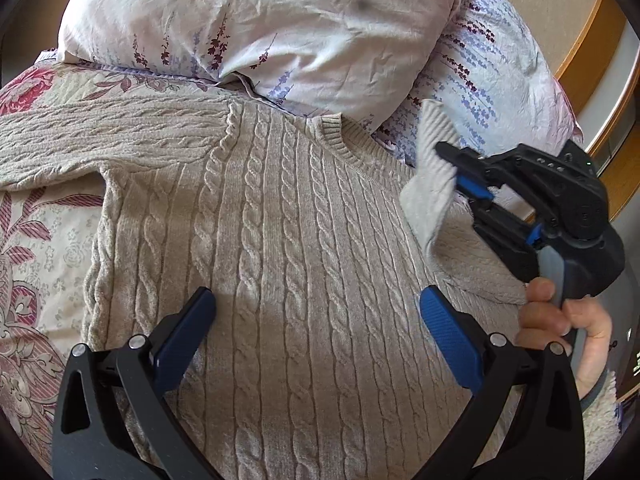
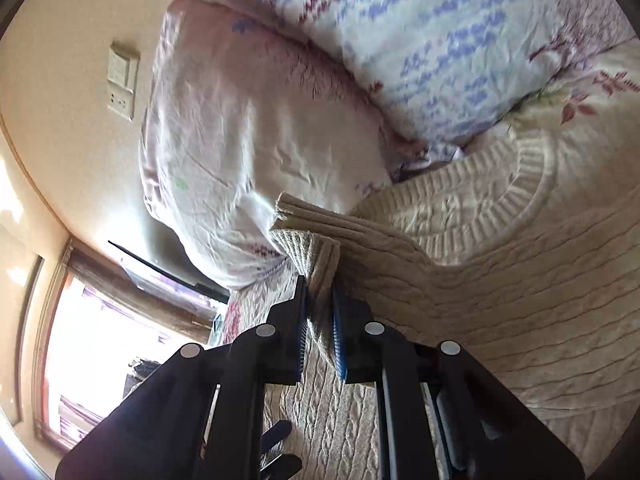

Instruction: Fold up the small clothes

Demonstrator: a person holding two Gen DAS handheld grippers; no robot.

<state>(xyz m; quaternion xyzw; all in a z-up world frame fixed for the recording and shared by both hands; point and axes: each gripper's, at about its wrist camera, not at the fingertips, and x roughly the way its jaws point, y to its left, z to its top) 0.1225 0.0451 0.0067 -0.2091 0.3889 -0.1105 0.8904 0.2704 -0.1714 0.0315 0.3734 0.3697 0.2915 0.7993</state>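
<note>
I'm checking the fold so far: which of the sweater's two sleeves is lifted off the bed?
The sleeve pinched in the right gripper, near the lavender pillow. The other sleeve lies flat, spread out sideways.

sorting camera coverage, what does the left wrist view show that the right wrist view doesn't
Only the left wrist view shows the left hand-held gripper open over the sweater's cable-knit front, the other sleeve spread flat, and the person's hand. Only the right wrist view shows the wall switch and window. Both show the sweater, pillows, and the right hand-held gripper shut on the lifted sleeve cuff.
</note>
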